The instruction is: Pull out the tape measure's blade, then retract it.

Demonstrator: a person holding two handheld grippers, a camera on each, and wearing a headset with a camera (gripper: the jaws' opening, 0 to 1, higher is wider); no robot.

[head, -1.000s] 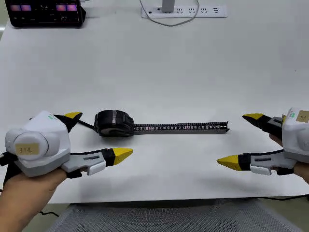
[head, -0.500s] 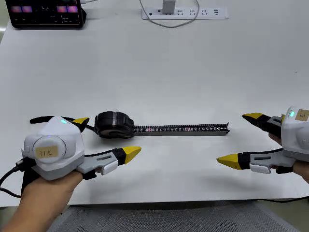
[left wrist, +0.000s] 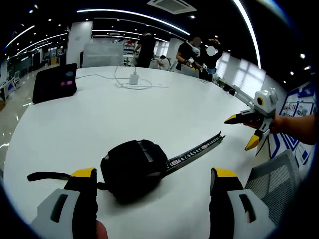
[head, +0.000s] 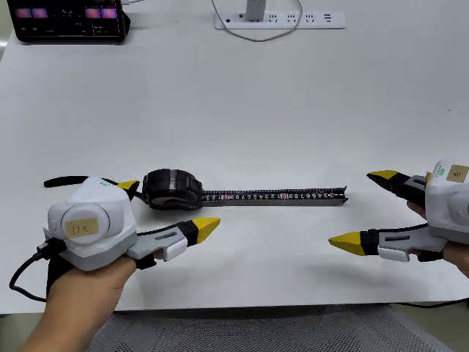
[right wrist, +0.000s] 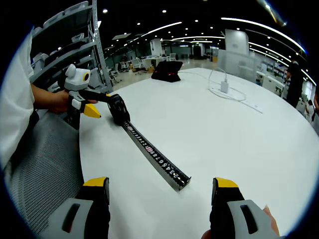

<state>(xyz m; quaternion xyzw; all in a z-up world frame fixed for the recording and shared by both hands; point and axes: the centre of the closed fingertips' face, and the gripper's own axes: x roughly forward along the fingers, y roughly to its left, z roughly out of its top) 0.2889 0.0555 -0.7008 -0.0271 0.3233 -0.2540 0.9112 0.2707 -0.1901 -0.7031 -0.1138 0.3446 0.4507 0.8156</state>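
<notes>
The tape measure [head: 173,188] lies on the white table [head: 256,103] with its blade [head: 275,196] drawn out to the right. The left gripper [head: 168,204] is spread wide, the case between its jaws. The right gripper [head: 363,209], also spread, sits just past the blade's tip.

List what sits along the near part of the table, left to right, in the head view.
black strap → tape measure case → extended blade → right gripper. The left gripper straddles the case, so it is left out.

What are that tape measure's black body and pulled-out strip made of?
The body looks like matte black plastic, maybe rubber-coated: ridged, no shine. The strip is probably thin painted metal: dark, printed with numbers, lying stiff and straight.
</notes>
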